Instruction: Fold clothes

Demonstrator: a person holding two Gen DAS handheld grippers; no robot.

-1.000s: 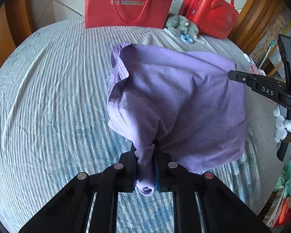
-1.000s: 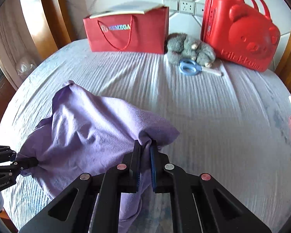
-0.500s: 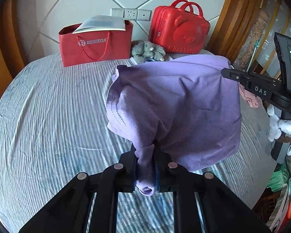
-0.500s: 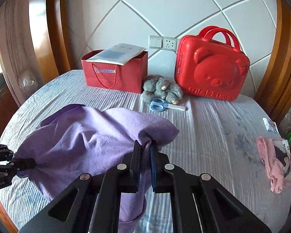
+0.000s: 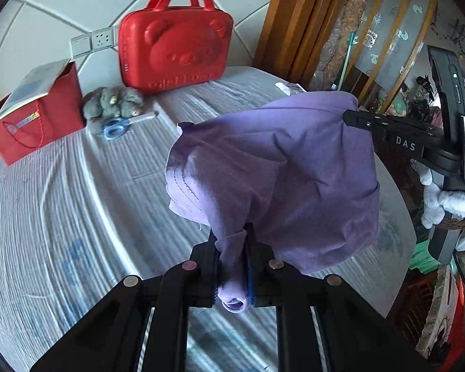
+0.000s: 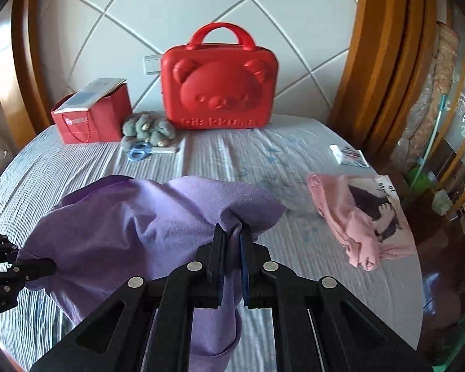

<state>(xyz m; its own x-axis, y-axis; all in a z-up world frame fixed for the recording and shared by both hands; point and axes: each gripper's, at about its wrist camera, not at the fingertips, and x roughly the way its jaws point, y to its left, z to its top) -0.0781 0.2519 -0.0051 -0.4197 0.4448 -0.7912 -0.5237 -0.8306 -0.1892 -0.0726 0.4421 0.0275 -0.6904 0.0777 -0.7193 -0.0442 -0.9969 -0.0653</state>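
A purple garment (image 5: 279, 167) hangs in the air above the striped bed cover (image 5: 62, 204), held at two corners. My left gripper (image 5: 232, 238) is shut on one bunched corner. My right gripper (image 6: 232, 232) is shut on the other corner; it also shows in the left wrist view (image 5: 350, 116) at the right. The garment (image 6: 133, 232) sags between the two grippers, and the left gripper (image 6: 46, 268) shows at the right wrist view's left edge. A folded pink garment (image 6: 359, 217) lies on the bed to the right.
At the back by the wall stand a red bear suitcase (image 6: 220, 83), a red paper bag (image 6: 93, 117), a grey plush toy (image 6: 147, 130) and blue scissors (image 6: 142, 152). A small packet (image 6: 348, 155) lies at the right edge. Wooden posts and clutter stand at the right.
Both grippers have lifted the purple garment off the bed and swung to the right. The pink garment has come into the right wrist view.
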